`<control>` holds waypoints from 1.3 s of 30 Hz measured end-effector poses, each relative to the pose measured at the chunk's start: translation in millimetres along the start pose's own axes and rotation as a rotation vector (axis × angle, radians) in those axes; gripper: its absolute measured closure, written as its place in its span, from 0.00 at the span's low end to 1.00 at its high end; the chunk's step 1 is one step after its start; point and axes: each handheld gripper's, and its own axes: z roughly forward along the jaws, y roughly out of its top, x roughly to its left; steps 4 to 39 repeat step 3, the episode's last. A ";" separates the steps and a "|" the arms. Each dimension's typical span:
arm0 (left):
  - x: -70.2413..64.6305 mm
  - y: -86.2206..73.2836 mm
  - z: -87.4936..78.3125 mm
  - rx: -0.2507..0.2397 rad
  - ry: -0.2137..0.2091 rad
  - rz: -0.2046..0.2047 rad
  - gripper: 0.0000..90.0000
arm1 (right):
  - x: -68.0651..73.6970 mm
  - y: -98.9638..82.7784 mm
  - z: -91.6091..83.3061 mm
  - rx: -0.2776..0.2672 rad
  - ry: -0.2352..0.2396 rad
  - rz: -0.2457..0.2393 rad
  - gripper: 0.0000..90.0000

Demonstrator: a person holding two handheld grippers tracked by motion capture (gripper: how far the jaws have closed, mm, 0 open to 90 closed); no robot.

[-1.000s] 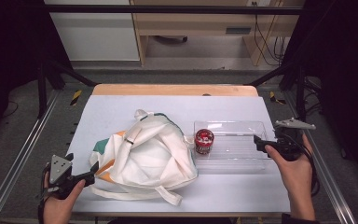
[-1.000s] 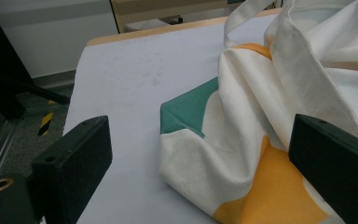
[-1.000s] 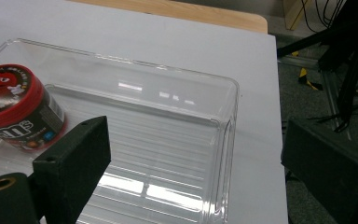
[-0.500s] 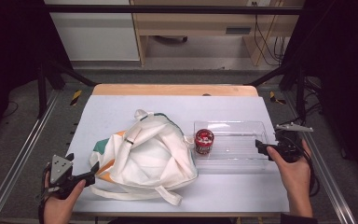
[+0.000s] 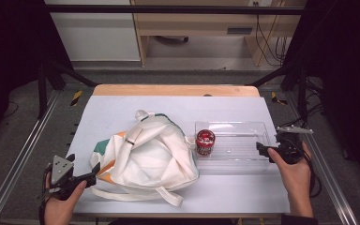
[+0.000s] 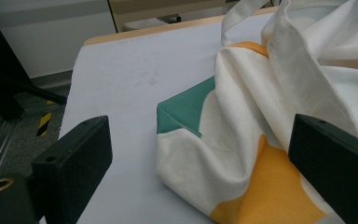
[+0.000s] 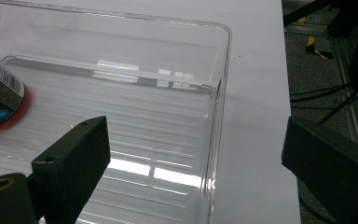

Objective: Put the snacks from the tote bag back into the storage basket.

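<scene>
Resting near the bench's front left corner, the left hand-held gripper has its jaws spread wide, framing a corner of the white cloth bag with green and orange patches; nothing is clamped, and I cannot tell whether it touches the fabric. Near the right edge, the right hand-held gripper is also wide apart and empty, its jaws straddling the end wall of the clear plastic tray. A red can stands in the tray's opposite end, just beside the bag.
</scene>
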 end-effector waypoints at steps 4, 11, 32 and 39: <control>-0.3 0.2 0.6 0.002 -0.001 0.004 0.07 | 1.2 0.2 1.1 0.001 0.005 0.003 0.09; -0.3 0.2 0.6 0.002 -0.001 0.004 0.07 | 1.2 0.2 1.1 0.001 0.005 0.003 0.09; -0.3 0.2 0.6 0.002 -0.001 0.004 0.07 | 1.2 0.2 1.1 0.001 0.005 0.003 0.09; -0.3 0.2 0.6 0.002 -0.001 0.004 0.07 | 1.2 0.2 1.1 0.001 0.005 0.003 0.09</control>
